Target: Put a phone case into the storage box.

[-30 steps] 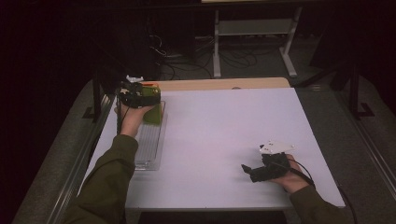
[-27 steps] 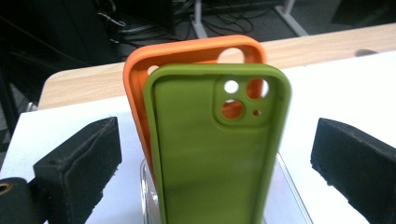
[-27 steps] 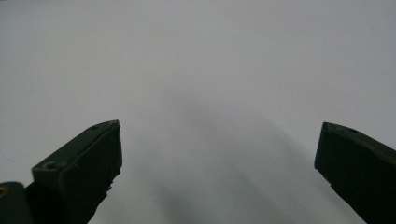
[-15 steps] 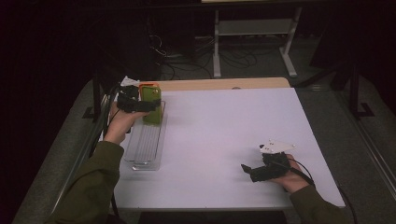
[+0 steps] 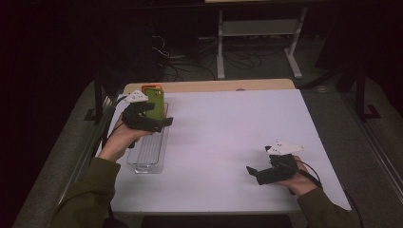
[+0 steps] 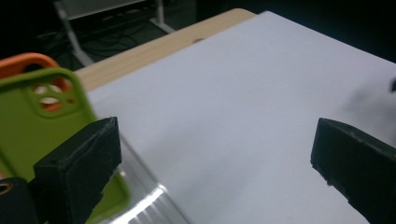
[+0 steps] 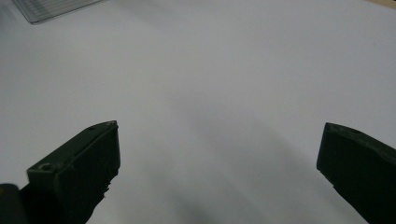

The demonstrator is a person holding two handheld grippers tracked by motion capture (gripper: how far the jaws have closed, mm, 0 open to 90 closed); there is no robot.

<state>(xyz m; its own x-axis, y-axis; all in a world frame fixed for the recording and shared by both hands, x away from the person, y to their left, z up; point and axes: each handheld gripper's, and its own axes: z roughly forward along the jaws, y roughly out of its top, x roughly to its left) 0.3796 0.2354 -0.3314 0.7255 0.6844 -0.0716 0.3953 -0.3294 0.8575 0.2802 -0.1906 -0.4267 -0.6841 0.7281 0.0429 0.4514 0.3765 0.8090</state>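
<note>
A clear tray (image 5: 145, 156) sits along the table's (image 5: 228, 137) left edge. A green phone case (image 5: 155, 102) stands at the tray's far end, with an orange case (image 6: 21, 63) just behind it. The left gripper (image 5: 159, 121) hovers over the tray, jaws wide apart, holding nothing. The right gripper (image 5: 252, 172) rests near the front right corner, also spread and holding nothing.

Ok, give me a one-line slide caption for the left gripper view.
Open left gripper over the white table, beside a green phone case and an orange one behind it.
</note>
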